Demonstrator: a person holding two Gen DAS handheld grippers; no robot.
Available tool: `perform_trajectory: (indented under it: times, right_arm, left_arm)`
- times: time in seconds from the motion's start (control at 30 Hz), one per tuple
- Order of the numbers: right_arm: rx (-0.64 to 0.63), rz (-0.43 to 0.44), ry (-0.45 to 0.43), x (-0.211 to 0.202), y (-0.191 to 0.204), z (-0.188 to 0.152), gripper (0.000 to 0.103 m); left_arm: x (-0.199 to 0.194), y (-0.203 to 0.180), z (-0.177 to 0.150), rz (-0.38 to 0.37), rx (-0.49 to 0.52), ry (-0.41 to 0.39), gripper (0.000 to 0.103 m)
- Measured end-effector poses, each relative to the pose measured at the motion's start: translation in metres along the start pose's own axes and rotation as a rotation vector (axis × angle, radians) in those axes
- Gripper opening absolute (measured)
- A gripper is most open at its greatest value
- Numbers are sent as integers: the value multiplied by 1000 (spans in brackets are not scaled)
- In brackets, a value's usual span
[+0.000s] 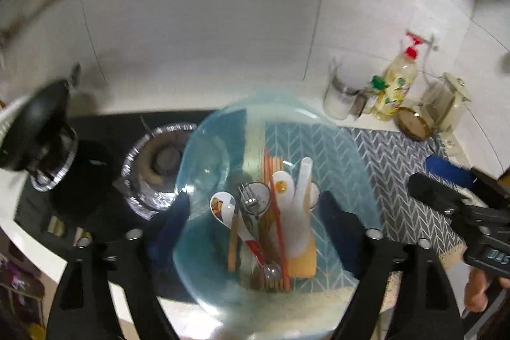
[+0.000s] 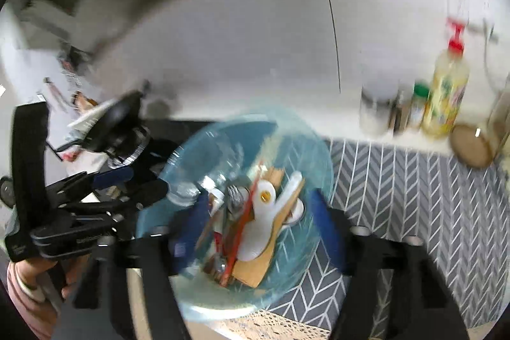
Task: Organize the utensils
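Both the left gripper (image 1: 255, 215) and right gripper (image 2: 261, 231) hang released (jaws spread) above the blue bowl (image 1: 204, 148) of utensils (image 1: 271, 212)

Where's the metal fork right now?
The fork lies tines-up in the blue glass bowl, left of centre in the left wrist view, between the patterned spoon and the red chopsticks.
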State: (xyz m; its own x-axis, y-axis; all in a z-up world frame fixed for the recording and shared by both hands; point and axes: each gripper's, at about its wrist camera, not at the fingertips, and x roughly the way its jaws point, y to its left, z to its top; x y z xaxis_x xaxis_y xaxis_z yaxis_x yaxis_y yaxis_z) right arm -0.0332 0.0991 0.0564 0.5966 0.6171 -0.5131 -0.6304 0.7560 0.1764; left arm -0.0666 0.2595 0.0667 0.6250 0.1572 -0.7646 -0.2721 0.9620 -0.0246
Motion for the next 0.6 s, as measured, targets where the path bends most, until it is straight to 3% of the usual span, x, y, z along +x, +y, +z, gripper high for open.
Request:
perform_trajectory:
  times: [0.13, 0.23, 0.43, 0.6]
  right_arm:
    - [-73, 27, -66, -41, 11, -8, 74]
    - [-80, 44, -89, -65, 13, -21, 74]
    - [-4, 56, -114, -92, 5, -43, 79]
    - [75, 39, -106, -90, 1, -55, 79]
  left_arm:
    - [-44, -20, -12, 27, 61, -41, 99]
    - [-63, -28, -24, 1, 72, -32, 99]
    - [-77, -25, -46, -59, 71, -8, 99]
    - [-76, -3, -55, -108, 63, 13, 99]
